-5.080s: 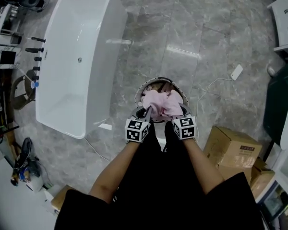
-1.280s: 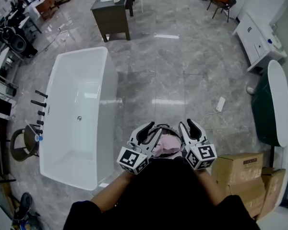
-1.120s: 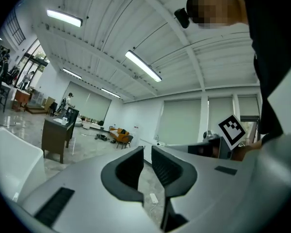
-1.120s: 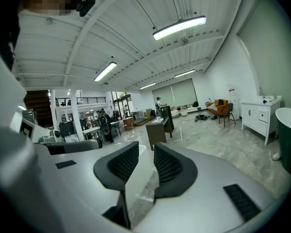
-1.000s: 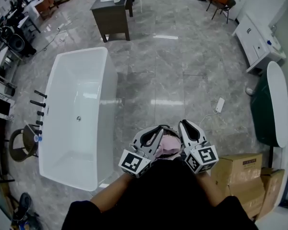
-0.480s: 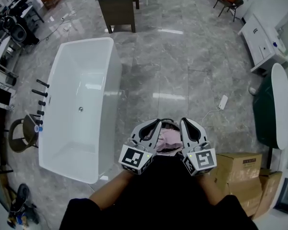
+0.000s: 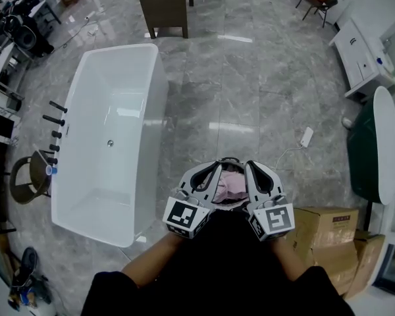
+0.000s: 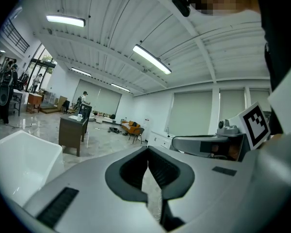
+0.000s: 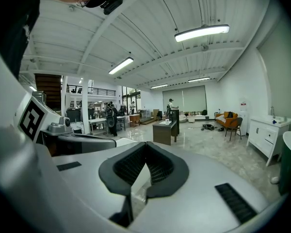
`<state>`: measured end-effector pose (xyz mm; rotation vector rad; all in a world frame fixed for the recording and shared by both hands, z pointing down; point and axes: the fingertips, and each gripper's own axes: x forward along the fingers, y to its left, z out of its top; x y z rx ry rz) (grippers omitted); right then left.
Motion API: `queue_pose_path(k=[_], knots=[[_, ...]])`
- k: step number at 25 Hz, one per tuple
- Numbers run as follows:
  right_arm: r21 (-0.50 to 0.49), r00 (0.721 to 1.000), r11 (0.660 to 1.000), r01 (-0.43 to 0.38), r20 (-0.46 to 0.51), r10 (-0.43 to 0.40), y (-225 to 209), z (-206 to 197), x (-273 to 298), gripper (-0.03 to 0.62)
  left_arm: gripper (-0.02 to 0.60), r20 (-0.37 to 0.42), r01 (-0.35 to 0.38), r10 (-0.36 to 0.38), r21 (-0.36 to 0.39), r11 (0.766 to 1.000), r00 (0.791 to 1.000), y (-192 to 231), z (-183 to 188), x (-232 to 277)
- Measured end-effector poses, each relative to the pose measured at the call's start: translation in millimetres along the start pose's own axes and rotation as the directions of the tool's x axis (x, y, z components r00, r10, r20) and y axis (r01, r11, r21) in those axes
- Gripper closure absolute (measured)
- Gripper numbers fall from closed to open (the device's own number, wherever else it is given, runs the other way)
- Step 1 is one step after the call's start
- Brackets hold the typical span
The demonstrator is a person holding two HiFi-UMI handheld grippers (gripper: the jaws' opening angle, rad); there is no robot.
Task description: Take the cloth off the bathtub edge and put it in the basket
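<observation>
Both tools are clenched and empty. In the head view the left gripper (image 7: 218,166) and the right gripper (image 7: 249,165) sit side by side at lower centre of the frame, their marker cubes towards the bottom edge and their tips towards the top. Each gripper view confirms the state: the dark ribbed pads meet at the tips with nothing between them, and only floor shows through the gap behind. The pink cloth (image 7: 230,185) lies bunched in the narrow space between the two grippers, apart from their tips. It sits inside the round basket (image 7: 231,159), of which only a short arc of rim shows just above the cloth — the grippers and the person's dark clothing hide the rest. The white bathtub (image 7: 112,130) stands at centre left of the frame, well apart from the basket. Cardboard boxes (image 7: 329,226) stand at lower right and a dark desk (image 7: 164,5) at the top edge — both on the grey marble floor (image 7: 250,78).
</observation>
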<state>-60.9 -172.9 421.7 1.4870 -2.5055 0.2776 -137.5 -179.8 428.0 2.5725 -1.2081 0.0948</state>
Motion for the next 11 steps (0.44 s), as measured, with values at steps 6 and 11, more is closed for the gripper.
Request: queue_pose_path(k=[6,11], knots=[[0.001,1.0,1.0,0.028,-0.01,-0.028,-10.2,-4.2,-4.0,0.563,0.566,0.009,0.024,-0.024,0.001,1.0,1.0,-6.0,-1.2,6.2],[0.014,0.999,0.999,0.048,-0.006,-0.048,-22.0,-3.3,-8.9,0.563,0.566,0.008,0.035,-0.035,-0.006,0.999,0.999,-12.1,-4.3,14.5]])
